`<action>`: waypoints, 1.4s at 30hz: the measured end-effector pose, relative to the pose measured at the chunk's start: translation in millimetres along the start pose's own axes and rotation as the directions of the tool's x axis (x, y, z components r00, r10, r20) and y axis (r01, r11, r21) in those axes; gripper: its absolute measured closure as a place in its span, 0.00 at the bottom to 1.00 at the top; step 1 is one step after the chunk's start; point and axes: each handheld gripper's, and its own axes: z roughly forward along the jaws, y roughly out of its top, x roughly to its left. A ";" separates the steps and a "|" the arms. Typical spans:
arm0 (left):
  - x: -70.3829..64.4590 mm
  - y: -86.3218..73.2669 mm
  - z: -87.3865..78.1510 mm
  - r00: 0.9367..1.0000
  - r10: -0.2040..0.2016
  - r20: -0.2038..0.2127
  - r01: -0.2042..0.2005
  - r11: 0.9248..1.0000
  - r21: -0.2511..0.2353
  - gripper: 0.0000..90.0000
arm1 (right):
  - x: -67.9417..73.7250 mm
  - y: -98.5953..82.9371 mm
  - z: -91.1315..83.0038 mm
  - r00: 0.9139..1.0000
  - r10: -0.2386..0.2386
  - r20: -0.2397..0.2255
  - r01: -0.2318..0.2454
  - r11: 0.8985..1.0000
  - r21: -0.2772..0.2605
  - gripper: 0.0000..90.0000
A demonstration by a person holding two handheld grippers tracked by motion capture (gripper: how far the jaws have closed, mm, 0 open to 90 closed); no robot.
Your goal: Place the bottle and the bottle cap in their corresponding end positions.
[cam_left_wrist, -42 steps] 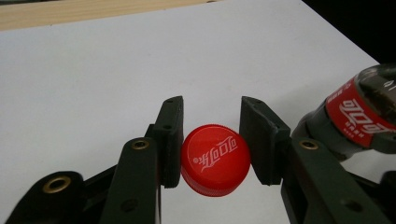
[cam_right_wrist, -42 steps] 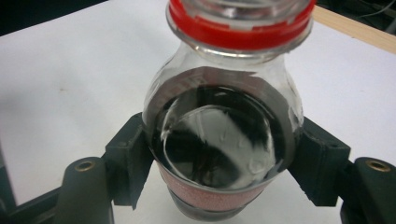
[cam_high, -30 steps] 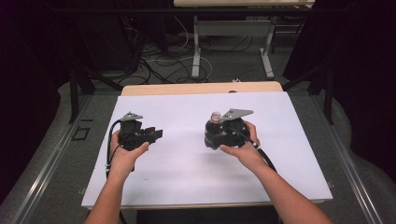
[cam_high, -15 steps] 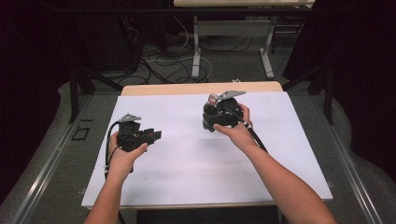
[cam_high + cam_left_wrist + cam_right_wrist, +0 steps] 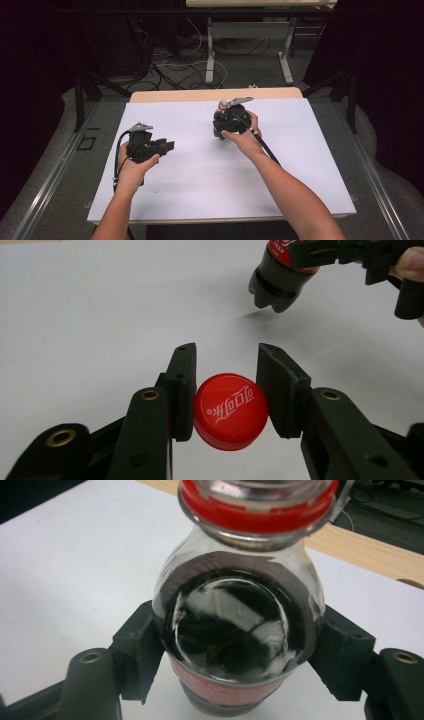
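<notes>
A red bottle cap with white lettering sits between the two jaws of my left gripper, which is shut on it. In the high view that left gripper is held over the table's left side and points right. My right gripper is shut on the shoulder of a cola bottle with dark liquid, a red label and a red neck ring, its mouth uncapped. Seen from above, the right gripper holds the bottle over the far middle of the table. The bottle hangs tilted, just above the surface.
The table is covered in white, with a wooden strip along its far edge. Beyond it lie floor cables and another table's legs. A black cable trails from the left gripper.
The right gripper has carried the bottle away from the person, toward the table's far edge and a little left. The left gripper with the cap has barely moved.
</notes>
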 end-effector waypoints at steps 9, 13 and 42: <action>0.5 -0.3 -0.1 1.000 -0.001 0.001 0.001 1.000 0.000 0.68 | 7.9 -8.5 14.3 1.000 0.003 0.013 -0.003 1.000 0.018 0.33; 0.6 -0.5 0.2 1.000 -0.003 0.001 0.003 1.000 0.004 0.68 | 11.6 -12.4 17.5 1.000 -0.005 0.013 0.005 1.000 0.031 0.33; 2.2 -1.1 0.4 1.000 -0.008 -0.003 0.008 1.000 0.010 0.68 | 14.4 -38.3 25.8 1.000 0.016 0.001 -0.016 0.999 0.035 0.21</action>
